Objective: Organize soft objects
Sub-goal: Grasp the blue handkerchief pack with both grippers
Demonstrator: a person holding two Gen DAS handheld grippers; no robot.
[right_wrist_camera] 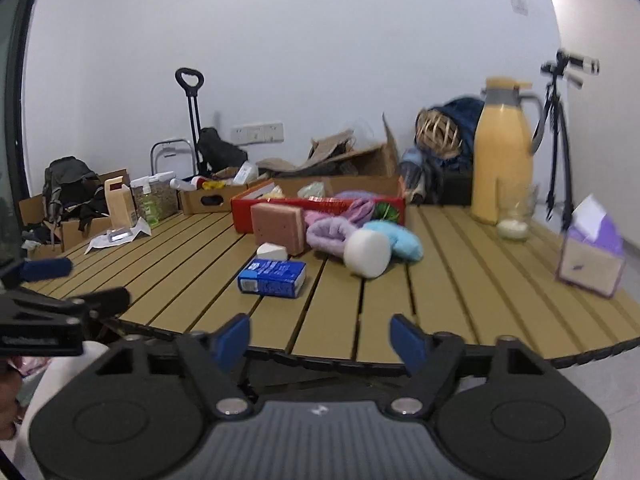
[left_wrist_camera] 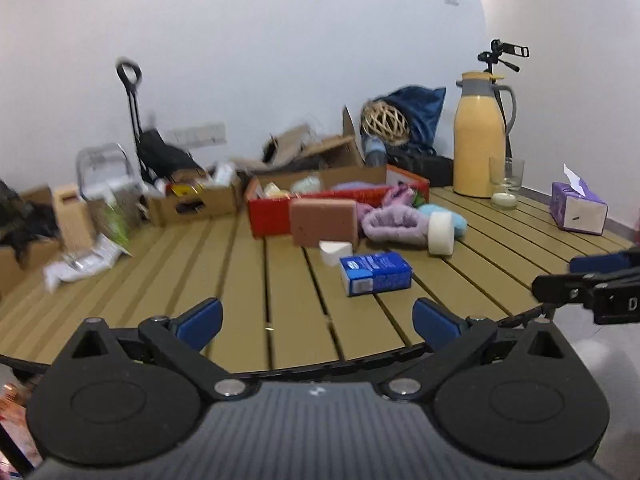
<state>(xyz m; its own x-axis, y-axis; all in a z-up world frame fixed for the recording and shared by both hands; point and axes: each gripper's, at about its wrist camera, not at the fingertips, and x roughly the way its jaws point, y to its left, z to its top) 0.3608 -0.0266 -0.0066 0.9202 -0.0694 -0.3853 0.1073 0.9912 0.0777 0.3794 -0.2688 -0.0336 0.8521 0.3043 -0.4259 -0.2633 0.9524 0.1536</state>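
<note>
Your left gripper point(left_wrist_camera: 318, 322) hangs over the near edge of the table point(left_wrist_camera: 280, 280) with its jaws wide and nothing between them; your right gripper point(right_wrist_camera: 320, 340) sits just short of that edge, jaws parted rather less widely and likewise empty; neither touches anything, so you hold no object yet.

The soft things lie in a loose heap mid-table, just in front of the red box point(right_wrist_camera: 320, 204): the pink sponge point(right_wrist_camera: 280, 228) stands on edge against the box wall; the purple cloth point(right_wrist_camera: 328, 234) and the blue cloth point(right_wrist_camera: 400, 238) are bunched together beside it; the white roll point(right_wrist_camera: 368, 254) lies on its side touching both; the white wedge point(right_wrist_camera: 272, 251) rests near the sponge's foot; the blue carton point(right_wrist_camera: 274, 278) lies flat nearest you, apart from the heap.

The box already holds a few pale items, which suggests it is the place to gather them; the heap's closeness to it makes each carry short.

The jug point(right_wrist_camera: 504, 152), glass point(right_wrist_camera: 514, 216) and tissue box point(right_wrist_camera: 592, 256) stand well off to the right, out of your path.
</note>
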